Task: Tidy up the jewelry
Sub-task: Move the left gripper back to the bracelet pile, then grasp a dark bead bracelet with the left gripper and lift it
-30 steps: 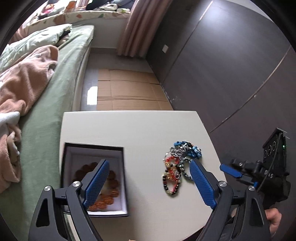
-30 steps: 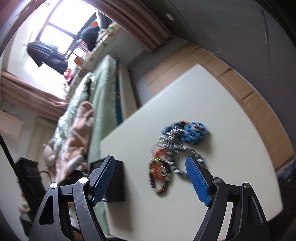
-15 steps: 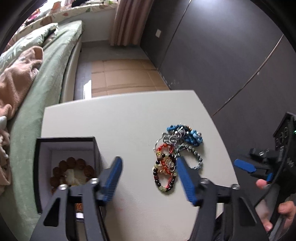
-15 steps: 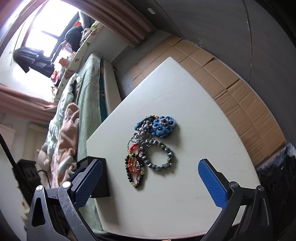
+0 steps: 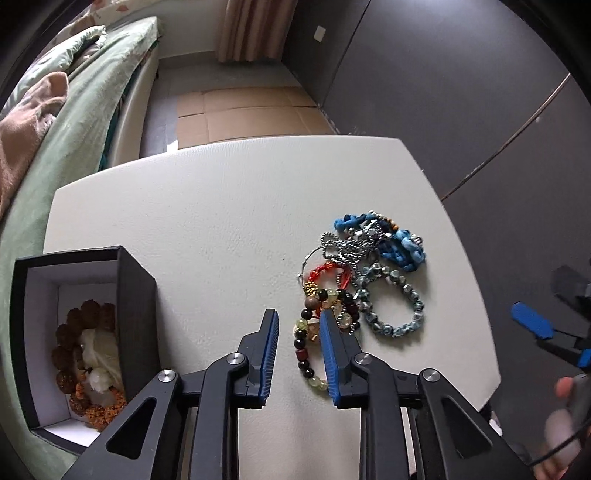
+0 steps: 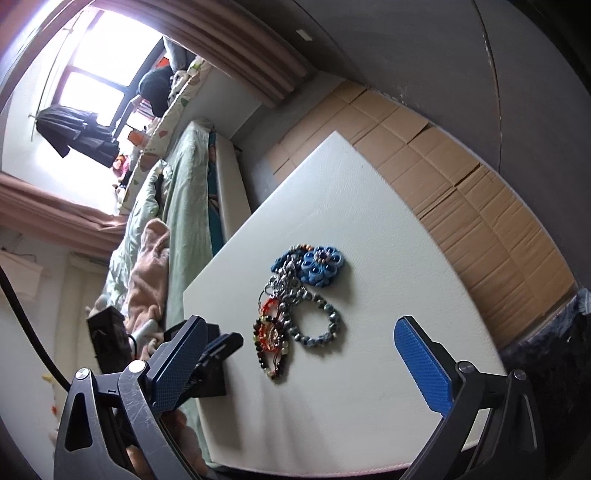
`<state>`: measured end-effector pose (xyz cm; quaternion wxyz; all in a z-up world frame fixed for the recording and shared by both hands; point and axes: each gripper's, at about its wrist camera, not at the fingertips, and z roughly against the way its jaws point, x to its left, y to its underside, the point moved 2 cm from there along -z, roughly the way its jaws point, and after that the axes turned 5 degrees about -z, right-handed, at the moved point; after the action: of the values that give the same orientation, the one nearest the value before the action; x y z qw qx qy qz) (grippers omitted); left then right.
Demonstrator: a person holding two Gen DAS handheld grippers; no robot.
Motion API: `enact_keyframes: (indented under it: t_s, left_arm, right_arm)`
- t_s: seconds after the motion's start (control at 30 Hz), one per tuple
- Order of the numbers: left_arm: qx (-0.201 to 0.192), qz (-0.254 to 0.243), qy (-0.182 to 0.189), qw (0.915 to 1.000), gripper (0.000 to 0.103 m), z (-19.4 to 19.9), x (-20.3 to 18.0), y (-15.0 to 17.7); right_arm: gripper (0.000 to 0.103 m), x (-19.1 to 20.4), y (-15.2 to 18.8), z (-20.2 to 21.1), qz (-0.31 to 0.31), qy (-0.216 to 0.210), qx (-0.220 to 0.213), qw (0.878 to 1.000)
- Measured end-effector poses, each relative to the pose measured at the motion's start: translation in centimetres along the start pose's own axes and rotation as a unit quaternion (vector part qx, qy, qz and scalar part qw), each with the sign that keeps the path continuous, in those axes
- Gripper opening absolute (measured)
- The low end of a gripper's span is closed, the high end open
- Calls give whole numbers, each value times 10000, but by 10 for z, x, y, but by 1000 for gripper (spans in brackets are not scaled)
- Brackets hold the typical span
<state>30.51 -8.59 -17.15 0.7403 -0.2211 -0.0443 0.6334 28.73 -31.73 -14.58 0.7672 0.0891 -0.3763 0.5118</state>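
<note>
white textured tabletop | bed with pale green quilted cover beside it | tan fleece blanket bunched on the bed | flattened brown cardboard sheets on floor | pinkish-beige pleated curtain | dark grey wall panels | bright window

left gripper: two matte black fingers, each lined on its inner face with a blue textured pad; black linkage arms with triangular cut-outs, joined by round silver screws. right gripper: same build, with blue cross-hatched pads, silver screws at the joints, and fine scratches on the black link arms. a black cable curves along the left edge of the right wrist view. bare skin of a hand, blurred, shows at the lower right of the left wrist view.
</note>
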Motion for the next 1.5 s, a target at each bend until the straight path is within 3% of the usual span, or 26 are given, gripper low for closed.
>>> enact_keyframes:
  t_s: [0.3, 0.43, 0.53, 0.63, 0.97, 1.03, 1.07, 1.27, 1.5]
  left_arm:
    - [251, 70, -5, 9997, 19, -25, -1, 4]
    - [155, 43, -78, 9998, 11, -24, 0, 3]
    - [151, 163, 43, 9997, 8, -23, 2, 3]
    - [2, 267, 257, 9993, 8, -10, 4, 1]
    - [-426, 323, 814, 9952, 8, 28, -1, -2]
    - [-492, 347, 929, 9939, 8, 34, -1, -3]
    - [-520, 366, 983, 9931, 8, 38, 0, -3]
    - [-730, 415, 1241, 9887, 8, 57, 5, -5]
    - [-999, 458, 1062, 9883, 8, 82, 20, -9]
  right_arm:
    - [101, -2, 0, -4, 21, -38, 110, 9999]
    - [85, 2, 3, -15, 169, 106, 240, 9995]
    - [81, 7, 6, -24, 373, 336, 247, 9984]
    - [70, 10, 10, -38, 578, 604, 347, 9959]
    - [51, 16, 18, -73, 946, 1204, 566, 9866]
    - [38, 16, 17, -77, 956, 1311, 563, 9851]
    - [38, 16, 17, -79, 972, 1381, 555, 9841]
    - [37, 19, 18, -88, 1245, 1927, 453, 9723]
    - [34, 35, 31, -94, 1895, 2607, 299, 9462]
